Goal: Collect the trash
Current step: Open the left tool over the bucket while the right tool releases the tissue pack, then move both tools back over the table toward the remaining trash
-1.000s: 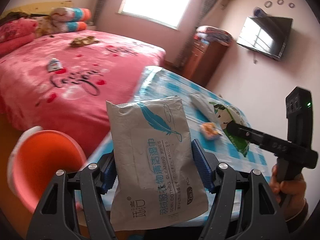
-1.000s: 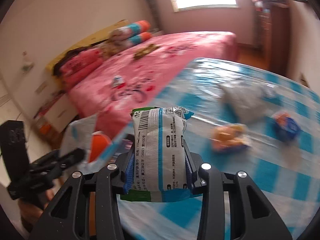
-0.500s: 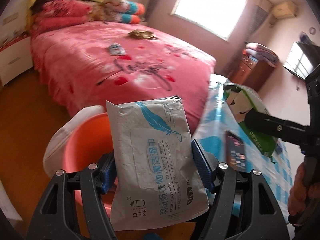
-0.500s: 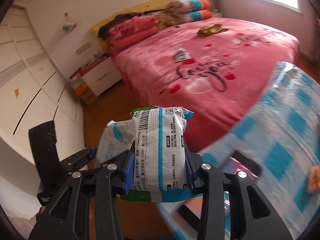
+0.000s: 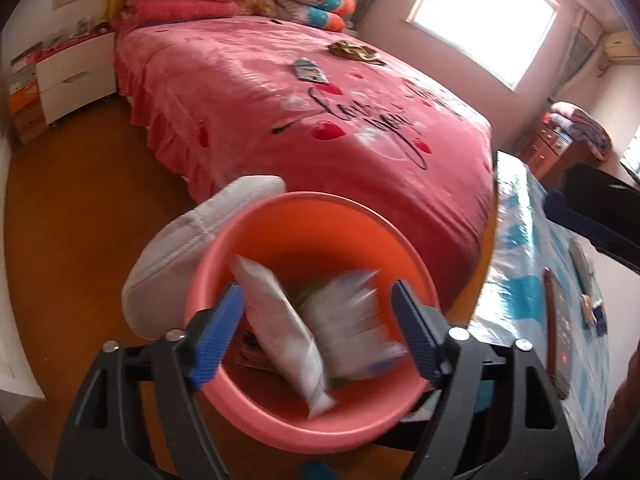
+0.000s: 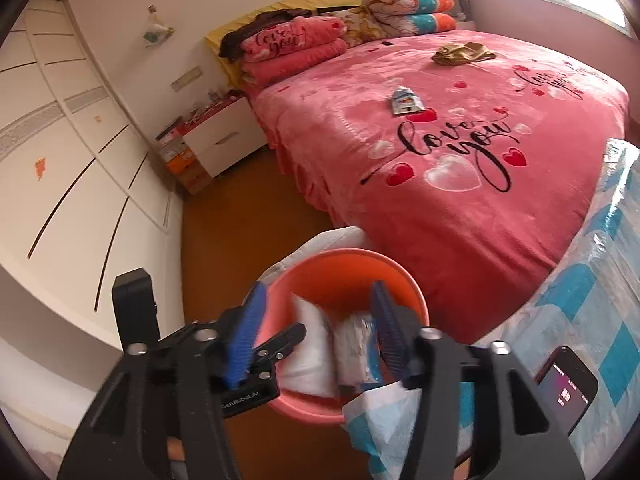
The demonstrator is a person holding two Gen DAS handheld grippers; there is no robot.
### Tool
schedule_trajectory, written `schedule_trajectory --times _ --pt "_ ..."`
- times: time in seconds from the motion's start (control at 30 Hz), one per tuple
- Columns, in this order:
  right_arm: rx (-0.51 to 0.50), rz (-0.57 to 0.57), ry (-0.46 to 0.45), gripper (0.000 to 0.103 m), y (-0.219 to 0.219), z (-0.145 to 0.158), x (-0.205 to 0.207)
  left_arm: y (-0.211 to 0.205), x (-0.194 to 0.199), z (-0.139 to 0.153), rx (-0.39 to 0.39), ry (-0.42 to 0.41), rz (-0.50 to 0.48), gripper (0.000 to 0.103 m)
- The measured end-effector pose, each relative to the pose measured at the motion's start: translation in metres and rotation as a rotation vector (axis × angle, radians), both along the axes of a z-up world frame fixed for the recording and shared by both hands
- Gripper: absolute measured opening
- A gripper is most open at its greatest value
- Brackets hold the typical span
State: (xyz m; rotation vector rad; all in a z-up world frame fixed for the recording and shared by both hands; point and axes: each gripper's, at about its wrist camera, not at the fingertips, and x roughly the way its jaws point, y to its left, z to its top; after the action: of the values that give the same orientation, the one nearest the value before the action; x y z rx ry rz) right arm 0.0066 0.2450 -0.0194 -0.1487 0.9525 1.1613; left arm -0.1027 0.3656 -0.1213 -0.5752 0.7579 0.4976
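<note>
Two wrappers (image 5: 288,332) lie in the orange bin (image 5: 256,400); both grippers (image 5: 316,320) (image 6: 316,332) are opening, empty.

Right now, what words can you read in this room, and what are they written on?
"love you": bedspread.
"love you": folded pink blanket.
"GenRobot.AI": left gripper.
Phone screen text: too small.
Small packet on bed: too small.
Packs in the orange bin: blurred.

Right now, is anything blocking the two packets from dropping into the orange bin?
Nothing visible. Both grippers' jaws are opening above the orange bin, and the white wipes packet and the second packet, blurred, are already inside its open mouth, clear of the pads.
</note>
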Motion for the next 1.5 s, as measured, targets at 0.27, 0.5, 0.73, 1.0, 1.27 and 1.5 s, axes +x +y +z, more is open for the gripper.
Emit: schedule_trajectory --times 0.27,0.5,0.73,1.0,1.27,1.5 --pt "0.045 -0.088 -0.041 0.083 -0.035 0.011 0.002 -0.003 0.003 0.008 0.027 -0.015 -0.006 0.084" --pt "0.064 -0.148 -0.091 0.089 -0.063 0.020 0.001 -0.012 0.006 0.018 0.035 -0.041 -0.030 0.087" --pt "0.082 -0.201 -0.101 0.090 -0.091 0.022 0.002 -0.023 0.010 0.029 0.027 -0.069 -0.063 0.088" --pt "0.121 -0.276 -0.101 0.091 -0.128 0.024 0.008 -0.038 0.013 0.044 0.039 -0.091 -0.113 0.088" --pt "0.152 -0.363 -0.104 0.094 -0.170 0.029 0.018 -0.069 0.025 0.071 0.067 -0.116 -0.191 0.088" --pt "0.174 -0.413 -0.128 0.094 -0.206 0.030 0.024 -0.102 0.038 0.087 0.100 -0.126 -0.256 0.088"
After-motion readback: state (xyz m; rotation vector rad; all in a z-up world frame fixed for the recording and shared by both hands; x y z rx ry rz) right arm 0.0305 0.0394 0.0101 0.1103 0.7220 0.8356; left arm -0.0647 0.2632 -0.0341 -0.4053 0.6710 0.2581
